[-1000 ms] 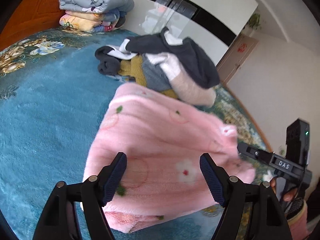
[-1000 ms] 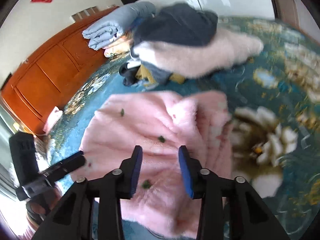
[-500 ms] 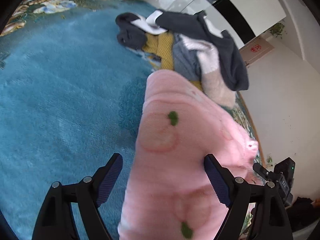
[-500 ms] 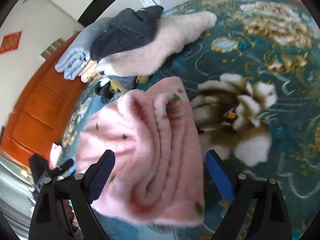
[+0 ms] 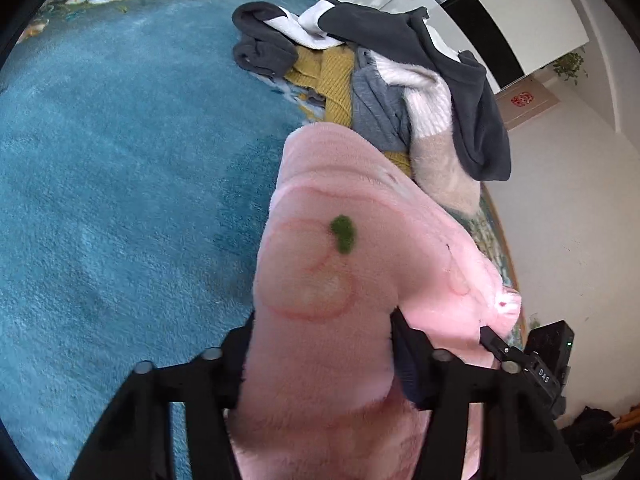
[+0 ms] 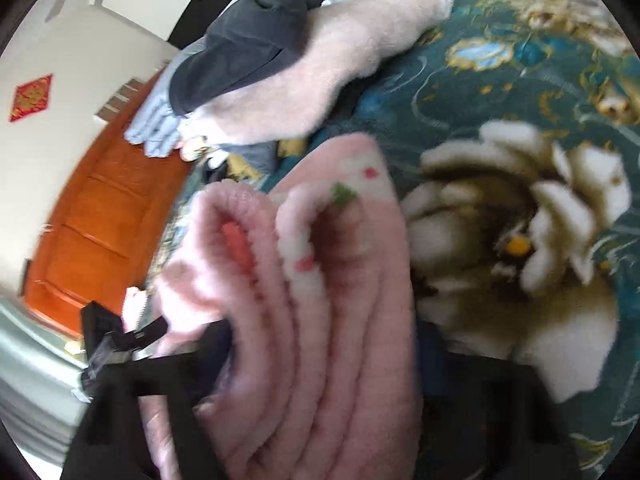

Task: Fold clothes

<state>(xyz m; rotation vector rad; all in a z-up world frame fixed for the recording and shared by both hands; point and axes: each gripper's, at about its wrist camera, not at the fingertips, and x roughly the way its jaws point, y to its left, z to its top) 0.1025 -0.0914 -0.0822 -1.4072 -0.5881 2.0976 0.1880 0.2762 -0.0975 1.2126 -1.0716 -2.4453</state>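
Note:
A folded pink fleece garment (image 5: 352, 280) with peach and green-leaf prints fills the space between the jaws of my left gripper (image 5: 320, 344), which press on its thick fold from both sides. In the right wrist view the same pink garment (image 6: 320, 320) shows as several stacked layers wedged between the jaws of my right gripper (image 6: 320, 356), and its fingers are mostly hidden by the cloth. Each gripper holds one end of the bundle above the blue-green blanket (image 5: 120, 160).
A heap of unfolded clothes (image 5: 400, 80), dark grey, mustard and pale pink, lies just beyond the pink garment. It also shows in the right wrist view (image 6: 300, 52). An orange wooden cabinet (image 6: 100, 216) stands at the left. A white wall (image 5: 580, 200) is at the right.
Both grippers have moved in on the pink garment and their jaws have closed from wide open onto its thick fold. The bundle now sits deeper between the fingers and closer to both cameras.

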